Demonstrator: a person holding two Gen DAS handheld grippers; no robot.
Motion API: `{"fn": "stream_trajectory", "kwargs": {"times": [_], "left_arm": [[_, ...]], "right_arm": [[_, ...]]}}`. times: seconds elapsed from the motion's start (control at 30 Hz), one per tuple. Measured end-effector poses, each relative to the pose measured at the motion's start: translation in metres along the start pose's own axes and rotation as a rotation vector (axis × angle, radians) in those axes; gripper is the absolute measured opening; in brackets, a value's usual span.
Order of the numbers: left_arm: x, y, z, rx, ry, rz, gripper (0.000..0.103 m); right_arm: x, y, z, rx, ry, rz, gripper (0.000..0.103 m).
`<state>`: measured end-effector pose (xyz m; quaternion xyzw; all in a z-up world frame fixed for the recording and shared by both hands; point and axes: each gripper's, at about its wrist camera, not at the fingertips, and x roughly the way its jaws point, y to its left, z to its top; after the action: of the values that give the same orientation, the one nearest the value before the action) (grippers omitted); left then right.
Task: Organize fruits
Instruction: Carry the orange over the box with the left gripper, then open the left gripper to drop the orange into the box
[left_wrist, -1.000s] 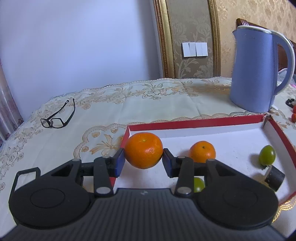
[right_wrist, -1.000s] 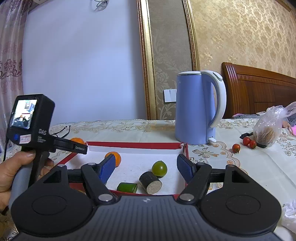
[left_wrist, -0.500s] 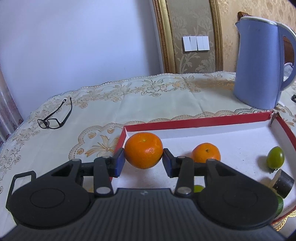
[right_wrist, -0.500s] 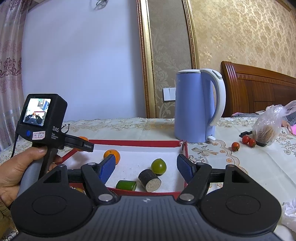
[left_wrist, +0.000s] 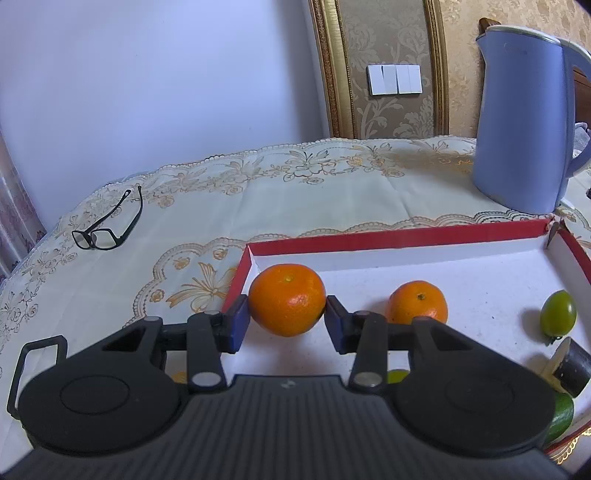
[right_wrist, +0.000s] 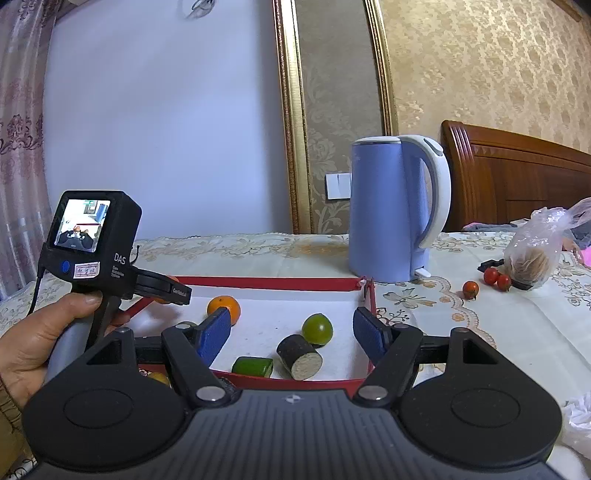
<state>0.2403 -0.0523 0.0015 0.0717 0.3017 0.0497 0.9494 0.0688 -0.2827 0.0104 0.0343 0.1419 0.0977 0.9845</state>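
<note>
My left gripper (left_wrist: 286, 321) is shut on a large orange (left_wrist: 287, 299) and holds it over the left end of a red-rimmed white tray (left_wrist: 399, 240). Inside the tray lie a smaller orange (left_wrist: 417, 301), a green round fruit (left_wrist: 557, 312), a dark cut piece (left_wrist: 570, 365) and a green piece (left_wrist: 561, 413). My right gripper (right_wrist: 291, 334) is open and empty above the tray's near rim (right_wrist: 291, 382). It looks at the small orange (right_wrist: 223, 308), green fruit (right_wrist: 317, 328), dark piece (right_wrist: 299, 356) and green piece (right_wrist: 253, 366). The left gripper (right_wrist: 166, 288) shows at the left of that view.
A blue kettle (right_wrist: 391, 210) stands behind the tray's far right corner. Black glasses (left_wrist: 107, 221) lie on the cloth at far left. Cherry tomatoes (right_wrist: 471, 289) and a plastic bag (right_wrist: 543, 247) lie to the right. A yellow fruit (right_wrist: 157, 377) lies by the tray's near left.
The left gripper with the large orange has shifted left and slightly back; the tray and kettle slid right in its view. The right gripper stayed open and nearly still.
</note>
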Motion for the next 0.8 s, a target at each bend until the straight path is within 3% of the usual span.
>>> {"fn": "stream_trajectory", "kwargs": {"times": [0.2,0.47,0.63,0.8], "left_arm": [[-0.004,-0.002,0.000,0.009,-0.026,0.016,0.043],[-0.020,0.003,-0.001,-0.015,-0.025,-0.019,0.045],[-0.055,0.013,-0.014,-0.039,-0.090,-0.009,0.081],[-0.088,0.026,-0.027,-0.056,-0.139,-0.009,0.089]], "right_arm": [[-0.001,0.002,-0.001,0.000,0.004,0.000,0.073],[-0.004,0.003,-0.002,-0.002,-0.002,0.001,0.073],[-0.005,0.007,-0.007,-0.026,0.018,0.035,0.073],[0.001,0.022,-0.018,-0.075,0.088,0.088,0.073]]}}
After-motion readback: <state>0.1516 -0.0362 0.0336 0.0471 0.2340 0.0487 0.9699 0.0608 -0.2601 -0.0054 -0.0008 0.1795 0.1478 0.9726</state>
